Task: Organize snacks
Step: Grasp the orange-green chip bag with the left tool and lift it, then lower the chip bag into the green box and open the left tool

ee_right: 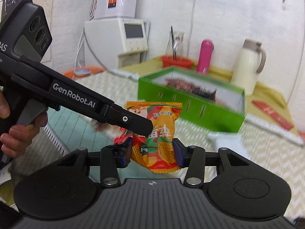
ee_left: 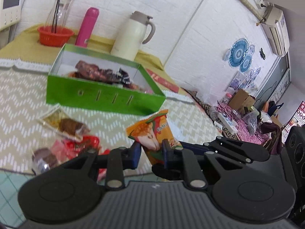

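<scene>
Orange snack packet [ee_right: 158,133] hangs pinched by both the left gripper [ee_left: 150,148] and right gripper [ee_right: 152,150], green box [ee_right: 190,103] at 1 o'clock; opposing pulls could tear it.

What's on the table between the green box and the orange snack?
Just bare zigzag cloth separates the box from the snack, in the right wrist view.

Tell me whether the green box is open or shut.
Open. The green box has no lid on top; its white inner walls and dark wrapped snacks inside show from above in both wrist views.
</scene>
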The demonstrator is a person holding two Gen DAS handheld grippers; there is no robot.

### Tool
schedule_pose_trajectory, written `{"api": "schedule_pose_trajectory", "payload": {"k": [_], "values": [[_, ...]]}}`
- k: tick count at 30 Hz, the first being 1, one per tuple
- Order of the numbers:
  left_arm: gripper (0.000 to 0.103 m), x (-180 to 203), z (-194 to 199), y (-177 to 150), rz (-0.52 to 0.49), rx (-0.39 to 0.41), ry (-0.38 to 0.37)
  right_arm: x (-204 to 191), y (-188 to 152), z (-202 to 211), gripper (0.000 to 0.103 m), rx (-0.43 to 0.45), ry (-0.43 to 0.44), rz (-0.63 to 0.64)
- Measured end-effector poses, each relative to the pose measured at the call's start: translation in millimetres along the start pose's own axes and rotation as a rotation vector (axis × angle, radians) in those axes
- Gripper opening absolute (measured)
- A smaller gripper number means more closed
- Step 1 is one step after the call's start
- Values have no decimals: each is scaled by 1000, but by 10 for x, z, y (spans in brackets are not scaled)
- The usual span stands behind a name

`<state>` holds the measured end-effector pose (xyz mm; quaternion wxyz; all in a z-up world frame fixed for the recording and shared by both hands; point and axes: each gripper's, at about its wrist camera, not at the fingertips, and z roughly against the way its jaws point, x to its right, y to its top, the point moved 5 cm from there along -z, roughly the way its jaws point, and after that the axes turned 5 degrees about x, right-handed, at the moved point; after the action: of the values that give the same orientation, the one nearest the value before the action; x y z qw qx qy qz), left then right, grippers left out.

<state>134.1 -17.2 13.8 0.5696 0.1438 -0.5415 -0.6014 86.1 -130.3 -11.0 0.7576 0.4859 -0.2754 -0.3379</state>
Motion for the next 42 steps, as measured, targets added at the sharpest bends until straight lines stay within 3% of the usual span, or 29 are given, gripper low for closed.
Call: {"api": "schedule_pose_trajectory", "payload": {"k": [6, 14, 21, 30, 40, 41, 42], "values": [[12, -10, -295, 496, -25, 51, -21, 336, 304, -204, 77, 97, -51, -3], [10, -171, -1047, 924, 36, 36, -59, 858, 445, -628, 77, 125, -155, -63], [10, -305, -1535, 1039, 58, -1, -56, 1184, 407, -938, 77, 109, -179, -132], [10, -506, -1973, 991, 39, -70, 32, 1412, 267, -1341, 77, 3, -146, -239], [11, -586, -2152, 1139, 13, -39, 79, 1514, 317, -1603, 80, 12, -175, -209], [18, -589, -2132, 1148, 18, -26, 76, 1514, 324, -1607, 82, 18, -179, -199], [32, -589, -2100, 1159, 25, -13, 71, 1512, 331, -1608, 90, 25, -182, -184]]}}
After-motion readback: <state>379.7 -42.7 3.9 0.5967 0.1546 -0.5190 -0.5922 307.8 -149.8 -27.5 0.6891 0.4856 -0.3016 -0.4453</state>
